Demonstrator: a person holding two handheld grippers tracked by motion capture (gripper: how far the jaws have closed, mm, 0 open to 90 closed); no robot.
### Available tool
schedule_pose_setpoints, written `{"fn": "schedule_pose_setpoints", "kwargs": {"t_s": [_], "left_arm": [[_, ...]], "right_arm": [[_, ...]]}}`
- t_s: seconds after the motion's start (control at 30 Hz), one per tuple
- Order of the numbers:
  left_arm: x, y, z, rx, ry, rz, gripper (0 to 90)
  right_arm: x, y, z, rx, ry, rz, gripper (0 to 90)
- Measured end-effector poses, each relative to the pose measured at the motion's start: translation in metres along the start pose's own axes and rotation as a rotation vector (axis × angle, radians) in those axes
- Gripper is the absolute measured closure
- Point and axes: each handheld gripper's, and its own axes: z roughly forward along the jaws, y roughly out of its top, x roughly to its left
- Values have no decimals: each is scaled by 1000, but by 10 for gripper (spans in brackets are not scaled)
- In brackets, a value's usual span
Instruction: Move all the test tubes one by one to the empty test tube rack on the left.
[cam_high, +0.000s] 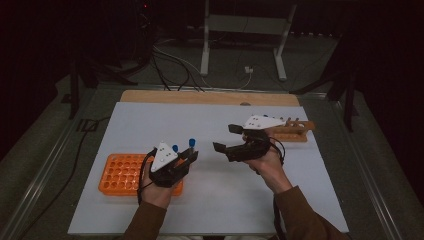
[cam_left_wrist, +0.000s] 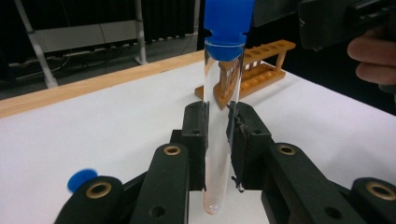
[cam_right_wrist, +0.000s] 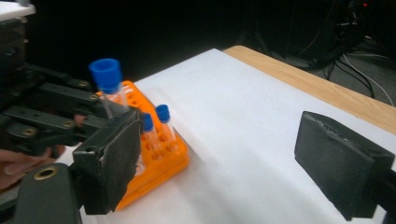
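My left gripper (cam_high: 190, 155) is shut on a clear test tube (cam_left_wrist: 219, 84) with a blue cap, held upright just above the white mat. In the high view the tube's cap (cam_high: 191, 142) pokes up past the jaws, beside the right end of an orange tube rack (cam_high: 122, 172). My right gripper (cam_high: 226, 138) is a short way to the right of the tube, pointing left at it. It is open, with nothing between its pads (cam_right_wrist: 116, 158). The right gripper view shows the held tube (cam_right_wrist: 108, 88) and two blue-capped tubes (cam_right_wrist: 162, 116) standing in the orange rack (cam_right_wrist: 163, 161).
A wooden tube rack (cam_high: 294, 131) stands behind the right hand near the mat's right edge. The white mat (cam_high: 210, 200) lies on a table with a wooden strip (cam_high: 210, 97) along its far side. Cables and a stand's legs lie on the floor beyond.
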Motion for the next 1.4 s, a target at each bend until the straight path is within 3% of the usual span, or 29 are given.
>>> {"fn": "schedule_pose_setpoints", "kwargs": {"t_s": [0.37, 0.6, 0.97, 1.4], "left_arm": [[8, -11, -13, 1, 13, 1, 776], [10, -20, -17, 6, 19, 0, 775], [14, -30, -24, -8, 65, 2, 776], [15, -39, -29, -12, 88, 25, 776]], "right_arm": [[-13, -10, -6, 28, -91, -9, 51], [-22, -19, -13, 16, -139, -12, 17], [-37, -39, -38, -17, -190, 31, 10], [-42, -50, -61, -46, -223, 51, 11]]}}
